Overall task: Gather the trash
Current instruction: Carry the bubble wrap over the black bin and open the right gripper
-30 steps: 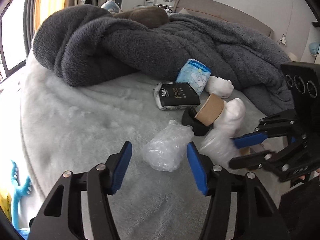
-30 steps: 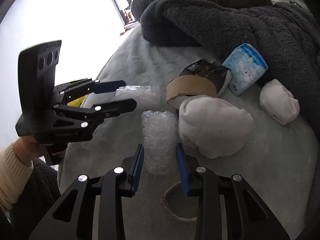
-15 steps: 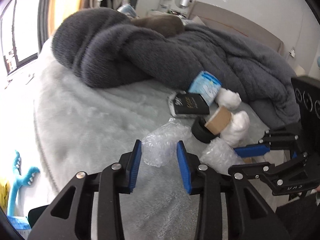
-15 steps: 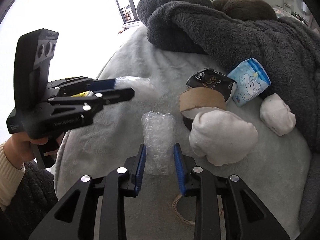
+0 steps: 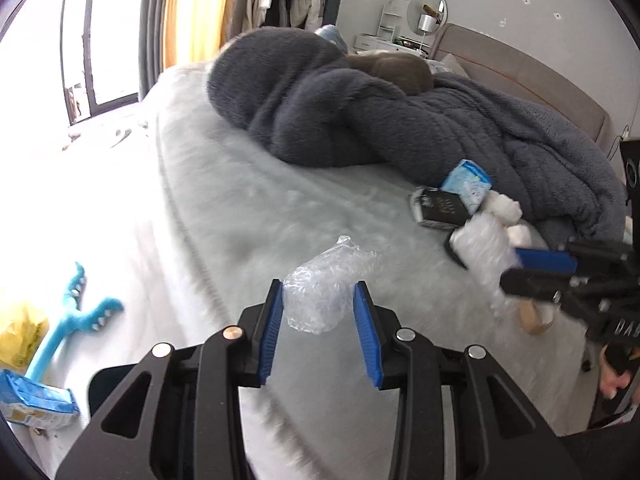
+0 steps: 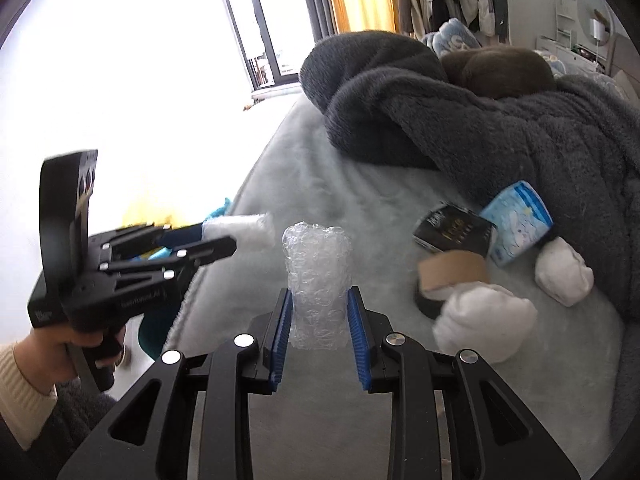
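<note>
1. Over the bed (image 5: 248,216), left gripper (image 5: 320,308) is clamped on a crumpled plastic bag (image 5: 324,292), lifted clear of the cover
2. Right gripper (image 6: 320,316) is clamped on a roll of bubble wrap (image 6: 318,280), held upright off the bed
3. Near the grey blanket (image 6: 500,128): tape roll (image 6: 452,272), black packet (image 6: 456,232), blue tissue pack (image 6: 518,228), white wads (image 6: 484,328)

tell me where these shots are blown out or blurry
Left wrist view: window and floor at left are blown out, the right claw is motion-smeared. Right wrist view: window washes out the upper left, the left claw is blurred; both show fisheye bending.
</note>
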`<move>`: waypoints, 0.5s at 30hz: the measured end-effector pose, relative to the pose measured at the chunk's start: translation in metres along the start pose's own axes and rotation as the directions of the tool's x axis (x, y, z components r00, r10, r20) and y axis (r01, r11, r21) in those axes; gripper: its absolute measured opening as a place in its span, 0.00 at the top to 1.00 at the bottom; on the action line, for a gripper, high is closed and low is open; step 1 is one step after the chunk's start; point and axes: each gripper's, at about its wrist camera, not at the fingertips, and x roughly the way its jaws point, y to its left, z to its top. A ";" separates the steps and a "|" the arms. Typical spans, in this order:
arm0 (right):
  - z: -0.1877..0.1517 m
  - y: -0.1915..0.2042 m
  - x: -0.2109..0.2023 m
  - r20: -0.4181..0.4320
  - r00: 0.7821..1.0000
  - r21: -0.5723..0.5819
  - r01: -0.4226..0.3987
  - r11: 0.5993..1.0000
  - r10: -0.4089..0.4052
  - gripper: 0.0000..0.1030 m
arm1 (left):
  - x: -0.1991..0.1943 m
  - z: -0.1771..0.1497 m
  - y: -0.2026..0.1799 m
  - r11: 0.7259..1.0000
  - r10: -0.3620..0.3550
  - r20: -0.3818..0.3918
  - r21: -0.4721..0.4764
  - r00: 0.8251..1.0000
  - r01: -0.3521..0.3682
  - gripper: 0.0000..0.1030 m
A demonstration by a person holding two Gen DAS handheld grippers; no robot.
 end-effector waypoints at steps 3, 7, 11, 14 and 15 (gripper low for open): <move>0.006 0.017 -0.001 0.021 1.000 -0.015 -0.001 1.000 0.002 0.72 | -0.003 -0.017 0.018 0.999 0.036 -0.027 0.002 0.999 -0.036 0.63; 0.015 0.037 0.009 0.033 0.999 -0.023 -0.015 1.000 0.016 0.72 | -0.010 -0.034 0.053 0.995 0.082 -0.043 -0.056 0.996 -0.085 0.63; 0.027 0.063 0.021 0.047 0.998 -0.046 -0.037 0.998 0.039 0.72 | -0.012 -0.050 0.078 0.987 0.128 -0.070 -0.085 0.989 -0.134 0.63; 0.035 0.082 0.034 0.042 0.997 -0.074 -0.058 0.996 0.061 0.72 | -0.013 -0.057 0.098 0.981 0.145 -0.088 -0.120 0.986 -0.155 0.63; 0.037 0.086 0.039 0.040 0.997 -0.078 -0.064 0.995 0.067 0.72 | -0.015 -0.060 0.105 0.978 0.146 -0.088 -0.135 0.985 -0.157 0.63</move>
